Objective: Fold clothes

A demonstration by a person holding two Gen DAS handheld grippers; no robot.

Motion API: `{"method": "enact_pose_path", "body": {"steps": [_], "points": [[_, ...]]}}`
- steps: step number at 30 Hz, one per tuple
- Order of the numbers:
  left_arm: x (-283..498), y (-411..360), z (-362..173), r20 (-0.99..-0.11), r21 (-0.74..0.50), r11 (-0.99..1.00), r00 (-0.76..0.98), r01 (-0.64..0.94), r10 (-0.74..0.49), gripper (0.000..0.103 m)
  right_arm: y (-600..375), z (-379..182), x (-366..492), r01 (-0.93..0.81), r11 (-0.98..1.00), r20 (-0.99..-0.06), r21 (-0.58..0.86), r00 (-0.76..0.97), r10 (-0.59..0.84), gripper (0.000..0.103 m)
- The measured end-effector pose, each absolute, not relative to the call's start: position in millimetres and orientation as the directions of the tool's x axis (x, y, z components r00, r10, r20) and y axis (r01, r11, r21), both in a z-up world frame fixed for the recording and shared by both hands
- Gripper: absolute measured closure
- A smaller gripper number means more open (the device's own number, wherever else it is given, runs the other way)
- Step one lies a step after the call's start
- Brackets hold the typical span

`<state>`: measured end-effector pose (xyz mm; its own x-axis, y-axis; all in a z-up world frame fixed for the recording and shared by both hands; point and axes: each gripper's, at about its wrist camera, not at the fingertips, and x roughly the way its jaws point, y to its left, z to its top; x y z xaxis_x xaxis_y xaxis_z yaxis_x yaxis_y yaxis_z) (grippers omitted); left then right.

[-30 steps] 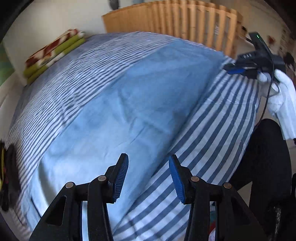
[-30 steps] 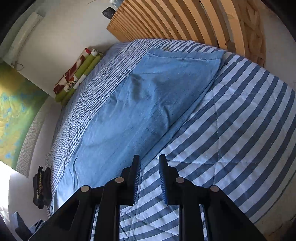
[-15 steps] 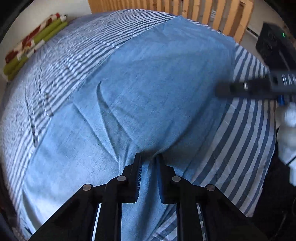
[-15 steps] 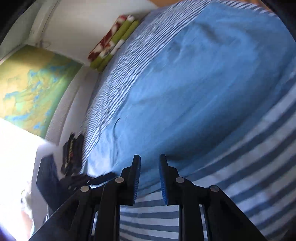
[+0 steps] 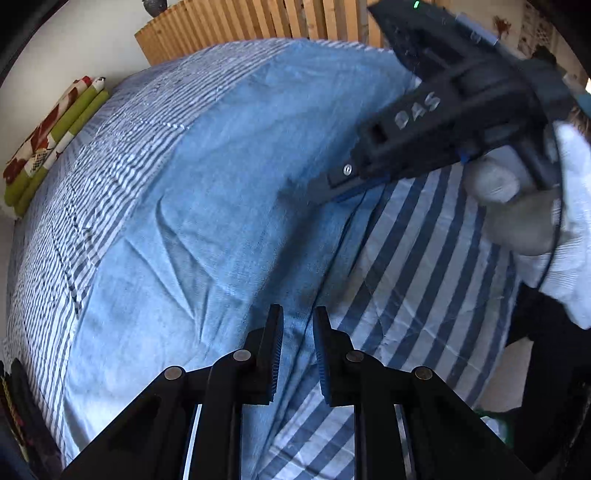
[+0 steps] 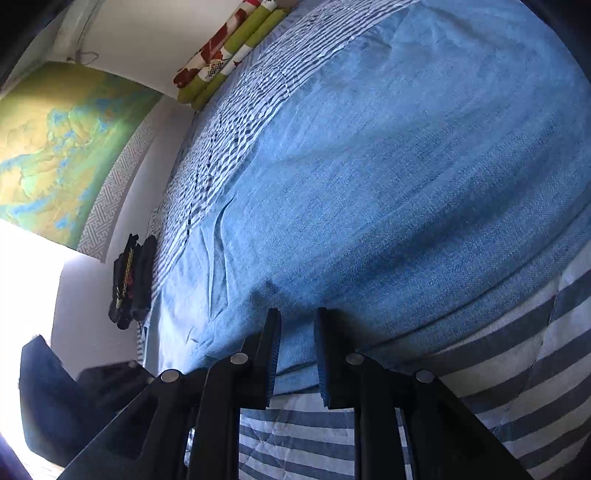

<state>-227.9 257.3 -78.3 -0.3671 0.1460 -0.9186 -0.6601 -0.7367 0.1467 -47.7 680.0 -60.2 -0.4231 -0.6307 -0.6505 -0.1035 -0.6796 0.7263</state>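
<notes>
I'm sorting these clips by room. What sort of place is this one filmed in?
Most likely a bedroom: a bed with a striped duvet, a slatted wooden headboard, rolled cushions by the wall, and a map hanging on it.

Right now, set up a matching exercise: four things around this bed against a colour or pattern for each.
1. flat denim cloth
2. quilted bedspread
3. slatted wooden headboard
4. rolled cushions by the wall

a. green with red and white print
b. pale wood
c. plain blue
d. blue and white stripes

Pairs: 1-c, 2-d, 3-b, 4-a
</notes>
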Motion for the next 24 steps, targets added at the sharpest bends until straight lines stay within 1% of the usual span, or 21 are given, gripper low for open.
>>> {"method": "enact_pose_path", "body": {"steps": [7, 10, 11, 12, 13, 15, 18, 22, 24], "points": [[-248, 266, -95, -0.931, 0.095, -0.74, -0.323, -0.666, 0.172, 0.084, 687, -61, -48, -0.109, -0.675, -0.649, 0.73, -0.419, -0.635, 0.086], [-256, 273, -100, -0.935, 0.108, -0.728, -0.317, -0.677, 0.156, 0.084, 691, -60, -45, -0.11, -0.68, -0.653, 0.725, -0.424, -0.628, 0.087], [-257, 274, -101, -0.937, 0.105, -0.724, -0.311, -0.682, 0.158, 0.087, 692, -58, -43, -0.109, -0.681, -0.652, 0.724, -0.429, -0.625, 0.086], [-257, 275, -101, -0.938, 0.104, -0.72, -0.309, -0.686, 0.159, 0.092, 694, -54, -42, -0.107, -0.678, -0.647, 0.727, -0.436, -0.625, 0.086], [-259, 276, -100, -0.936, 0.099, -0.722, -0.31, -0.685, 0.166, 0.1, 698, -52, -39, -0.104, -0.673, -0.64, 0.732, -0.444, -0.628, 0.086], [-263, 272, -93, -0.932, 0.067, -0.748, -0.308, -0.66, 0.189, 0.101, 705, -46, -33, -0.098, -0.663, -0.625, 0.742, -0.459, -0.631, 0.086], [-265, 262, -79, -0.921, -0.024, -0.772, -0.286, -0.635, 0.264, 0.101, 713, -41, -19, -0.079, -0.64, -0.596, 0.764, -0.468, -0.653, 0.086], [-261, 257, -67, -0.912, -0.056, -0.777, -0.284, -0.627, 0.295, 0.101, 711, -52, -6, -0.076, -0.543, -0.52, 0.837, -0.423, -0.742, 0.083], [-260, 258, -66, -0.913, -0.059, -0.773, -0.279, -0.632, 0.298, 0.101, 704, -58, -6, -0.083, -0.533, -0.517, 0.842, -0.402, -0.756, 0.083]]}}
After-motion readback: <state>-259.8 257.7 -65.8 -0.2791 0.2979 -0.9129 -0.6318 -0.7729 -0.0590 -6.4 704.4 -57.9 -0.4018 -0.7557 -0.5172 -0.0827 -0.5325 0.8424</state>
